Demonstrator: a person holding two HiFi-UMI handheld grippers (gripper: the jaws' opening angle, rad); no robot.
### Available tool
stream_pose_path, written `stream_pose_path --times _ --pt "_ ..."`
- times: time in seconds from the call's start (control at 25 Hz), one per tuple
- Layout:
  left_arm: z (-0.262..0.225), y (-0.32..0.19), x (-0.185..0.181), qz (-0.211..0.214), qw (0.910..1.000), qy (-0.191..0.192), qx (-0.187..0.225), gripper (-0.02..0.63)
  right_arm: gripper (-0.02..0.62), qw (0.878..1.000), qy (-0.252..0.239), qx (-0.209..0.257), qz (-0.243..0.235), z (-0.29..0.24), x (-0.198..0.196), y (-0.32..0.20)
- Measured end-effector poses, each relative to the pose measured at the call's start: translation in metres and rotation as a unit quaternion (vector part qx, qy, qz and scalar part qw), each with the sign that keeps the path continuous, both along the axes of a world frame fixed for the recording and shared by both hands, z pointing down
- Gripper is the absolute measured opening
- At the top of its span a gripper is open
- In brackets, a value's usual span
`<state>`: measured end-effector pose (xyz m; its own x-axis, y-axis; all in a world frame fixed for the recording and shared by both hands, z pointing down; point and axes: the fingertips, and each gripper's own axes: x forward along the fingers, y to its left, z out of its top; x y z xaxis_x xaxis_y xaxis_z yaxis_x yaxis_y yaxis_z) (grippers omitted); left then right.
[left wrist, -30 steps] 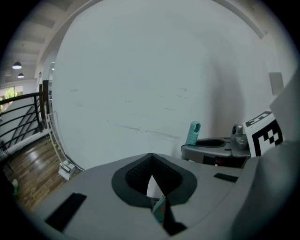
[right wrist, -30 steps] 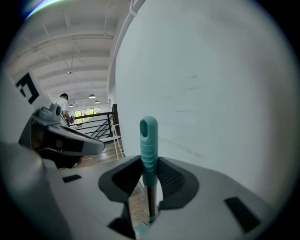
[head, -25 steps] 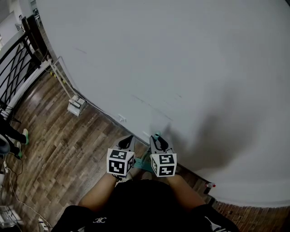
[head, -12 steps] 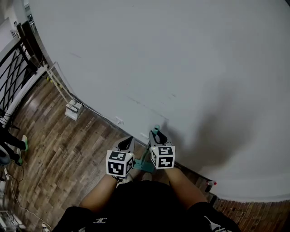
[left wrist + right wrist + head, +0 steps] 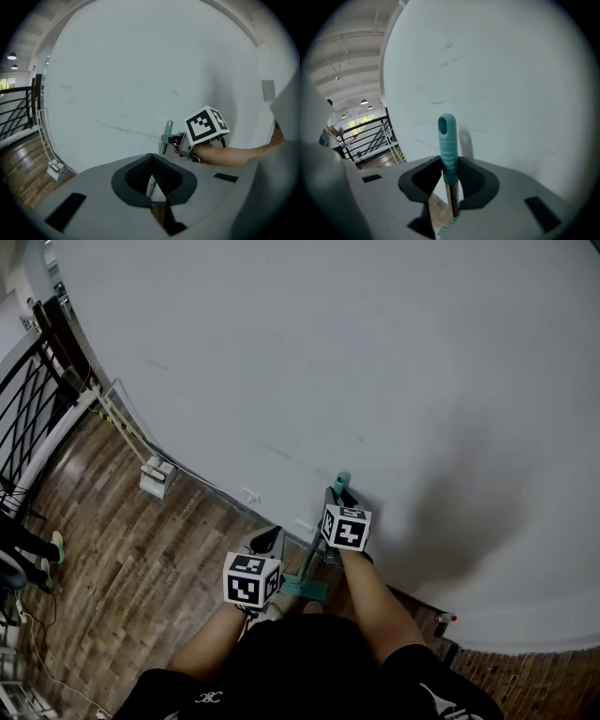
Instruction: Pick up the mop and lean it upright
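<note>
Right tongs [image 5: 339, 491] clamped, high; left tongs [image 5: 270, 534] agape, lower.

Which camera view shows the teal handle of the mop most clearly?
The right gripper view: the mop handle stands large and central there, clamped between the jaws of the right gripper. The head view shows only its tip above that gripper. The left gripper view shows it small and far off.

The mop [image 5: 313, 559], a thin metal shaft with a ribbed teal grip [image 5: 447, 145] ending in a hanging hole, stands nearly upright by the white wall [image 5: 375, 352], clamped at the grip in the right claw [image 5: 449, 171], its flat teal head [image 5: 302, 587] on the wood floor [image 5: 141, 549], top tilting toward 1 o'clock.
</note>
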<state>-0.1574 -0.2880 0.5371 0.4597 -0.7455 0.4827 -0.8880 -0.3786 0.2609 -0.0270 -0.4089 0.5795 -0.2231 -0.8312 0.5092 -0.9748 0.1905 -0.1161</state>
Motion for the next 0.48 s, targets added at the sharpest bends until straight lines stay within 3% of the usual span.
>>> stream_pose_path --times 0.28,0.4,0.48 --pt "-0.003 -0.002 0.002 0.000 0.9999 0.015 -0.004 -0.005 0.123 0.996 -0.042 -0.043 0.059 0.004 0.024 -0.007" --pt "-0.004 -0.003 0.005 0.001 0.9999 0.016 -0.003 -0.005 0.227 0.996 -0.053 -0.041 0.061 0.003 0.024 -0.002" --pt "-0.005 -0.004 0.005 0.000 0.9999 0.016 -0.002 -0.005 0.238 0.997 -0.046 -0.036 0.057 0.001 0.024 0.004"
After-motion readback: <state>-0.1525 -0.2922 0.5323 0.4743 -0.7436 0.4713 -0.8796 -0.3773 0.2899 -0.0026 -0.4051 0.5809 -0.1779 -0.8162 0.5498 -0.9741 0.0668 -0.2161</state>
